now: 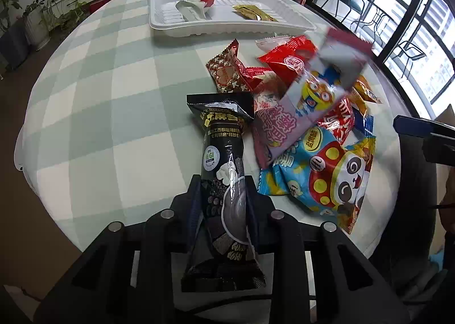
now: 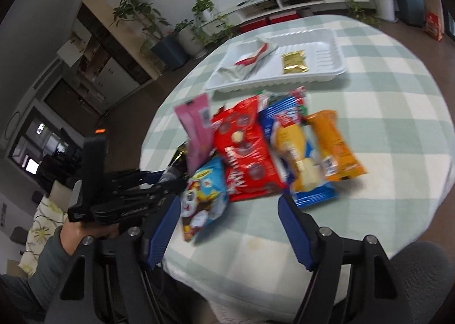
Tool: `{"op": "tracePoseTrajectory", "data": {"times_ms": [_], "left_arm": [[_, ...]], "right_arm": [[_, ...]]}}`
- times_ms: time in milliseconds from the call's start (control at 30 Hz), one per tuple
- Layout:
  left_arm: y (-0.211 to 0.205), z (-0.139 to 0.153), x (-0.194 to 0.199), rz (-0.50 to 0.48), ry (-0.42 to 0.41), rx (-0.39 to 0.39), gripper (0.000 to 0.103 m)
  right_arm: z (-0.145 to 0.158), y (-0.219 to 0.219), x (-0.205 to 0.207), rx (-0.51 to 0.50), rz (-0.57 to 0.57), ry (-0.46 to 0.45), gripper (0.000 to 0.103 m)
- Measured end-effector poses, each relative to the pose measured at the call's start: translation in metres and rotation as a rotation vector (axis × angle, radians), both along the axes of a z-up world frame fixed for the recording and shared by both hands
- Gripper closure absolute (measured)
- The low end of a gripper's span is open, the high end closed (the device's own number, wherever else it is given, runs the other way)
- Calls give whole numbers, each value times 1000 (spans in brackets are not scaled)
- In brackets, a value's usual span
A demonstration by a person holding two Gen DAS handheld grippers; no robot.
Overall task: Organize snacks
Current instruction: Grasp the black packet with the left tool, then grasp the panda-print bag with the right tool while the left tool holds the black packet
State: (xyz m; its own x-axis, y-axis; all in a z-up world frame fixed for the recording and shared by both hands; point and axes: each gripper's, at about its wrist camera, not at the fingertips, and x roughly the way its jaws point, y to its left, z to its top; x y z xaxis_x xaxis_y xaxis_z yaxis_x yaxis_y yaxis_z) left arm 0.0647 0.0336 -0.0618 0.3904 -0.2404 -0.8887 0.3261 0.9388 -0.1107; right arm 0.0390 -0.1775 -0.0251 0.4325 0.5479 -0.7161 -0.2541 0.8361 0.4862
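Wedging between left gripper (image 1: pixel 223 196) fingers: black snack packet (image 1: pixel 224 159).

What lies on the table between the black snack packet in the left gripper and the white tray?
Only bare checked tablecloth separates black packet from white tray, seen in the left wrist view.

Soft window daylight, right-view motion blur

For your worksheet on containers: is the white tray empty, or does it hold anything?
Not empty: the white tray holds a gold packet and white-and-red wrappers.
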Motion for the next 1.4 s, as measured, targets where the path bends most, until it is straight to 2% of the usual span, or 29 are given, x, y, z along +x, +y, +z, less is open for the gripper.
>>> {"op": "tracePoseTrajectory", "data": {"times_ms": [200, 333, 567, 600, 667, 700, 833, 967, 1200, 1400], "left_arm": [[-1, 1, -5, -33, -18, 35, 81], [5, 2, -10, -26, -24, -10, 81], [17, 7, -16, -8, -23, -76, 82], [19, 7, -17, -5, -24, -80, 82], [22, 6, -17, 0, -21, -90, 82], [23, 5, -17, 1, -21, -93, 82], [25, 5, -16, 10, -23, -106, 82], [29, 5, -17, 17, -27, -122, 82], [37, 8, -20, 36, -35, -155, 82], [40, 11, -21, 45, -43, -185, 82]], "right_arm": [[-16, 26, 3, 43, 29, 99, 29], [-31, 34, 11, 80, 17, 174, 29], [-47, 51, 25, 128, 8, 215, 30], [-48, 54, 26, 140, 13, 214, 33], [-51, 57, 29, 140, 14, 207, 52], [-54, 57, 30, 143, 12, 211, 54], [-67, 47, 32, 191, -26, 252, 75], [-63, 46, 27, 182, -7, 210, 86], [-52, 47, 20, 168, 17, 158, 89], [-41, 30, -1, 170, 11, 115, 90]]}}
